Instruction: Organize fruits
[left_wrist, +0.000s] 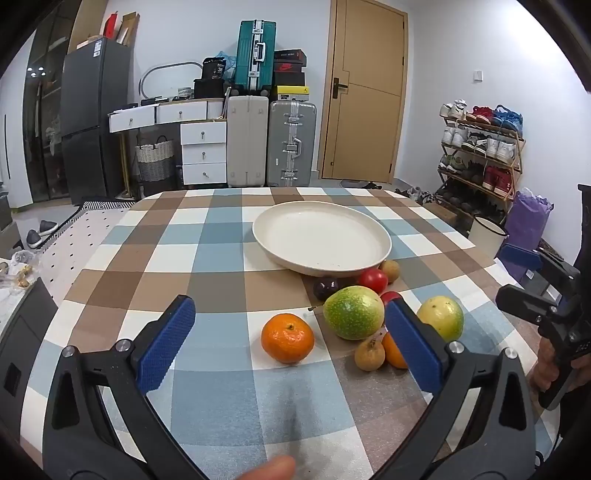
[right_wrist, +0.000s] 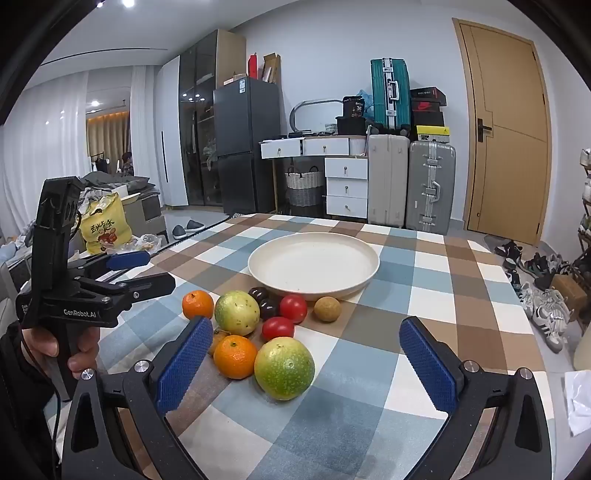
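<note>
An empty cream plate (left_wrist: 321, 236) (right_wrist: 314, 264) sits mid-table. In front of it lie loose fruits: two tangerines (left_wrist: 287, 338) (right_wrist: 235, 356), two green-yellow round fruits (left_wrist: 353, 312) (right_wrist: 284, 367), two red tomatoes (left_wrist: 373, 280) (right_wrist: 293, 308), dark plums (right_wrist: 263, 300) and small brown longans (right_wrist: 327, 309). My left gripper (left_wrist: 290, 343) is open, hovering just before the nearer tangerine, empty. My right gripper (right_wrist: 306, 363) is open and empty, with the near green fruit between its blue pads (right_wrist: 424, 365).
The checked tablecloth (left_wrist: 207, 258) covers the table, whose edges drop off left and right. Each gripper shows in the other's view: the right one (left_wrist: 543, 295), the left one (right_wrist: 110, 284). Suitcases, drawers, a fridge and a shoe rack stand behind.
</note>
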